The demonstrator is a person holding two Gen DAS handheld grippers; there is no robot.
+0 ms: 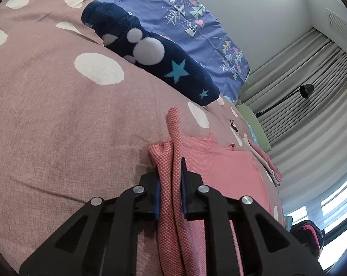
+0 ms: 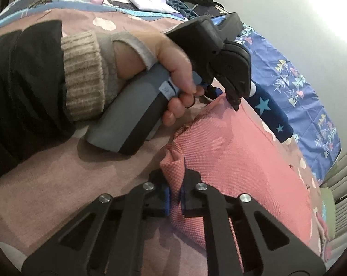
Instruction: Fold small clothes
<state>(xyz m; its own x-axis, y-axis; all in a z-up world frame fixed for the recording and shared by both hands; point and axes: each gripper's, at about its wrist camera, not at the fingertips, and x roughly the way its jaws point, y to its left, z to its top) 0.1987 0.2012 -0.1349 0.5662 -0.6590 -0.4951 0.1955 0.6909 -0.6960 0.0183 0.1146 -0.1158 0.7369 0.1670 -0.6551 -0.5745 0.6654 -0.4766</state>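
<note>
A small pink knit garment (image 1: 221, 168) lies on the pink polka-dot bedspread (image 1: 58, 119). My left gripper (image 1: 170, 172) is shut on a bunched edge of it, with a fold sticking up past the fingers. In the right wrist view my right gripper (image 2: 176, 179) is shut on another edge of the same pink garment (image 2: 237, 161). The left gripper (image 2: 233, 101), held in a hand, pinches the garment's far edge there.
A folded navy fleece piece with stars and white dots (image 1: 148, 55) lies beyond the garment, next to a blue tree-print sheet (image 1: 185, 20). Folded clothes (image 1: 272, 168) sit further right. Curtains (image 1: 311, 92) and a black lamp (image 1: 305, 90) stand behind the bed.
</note>
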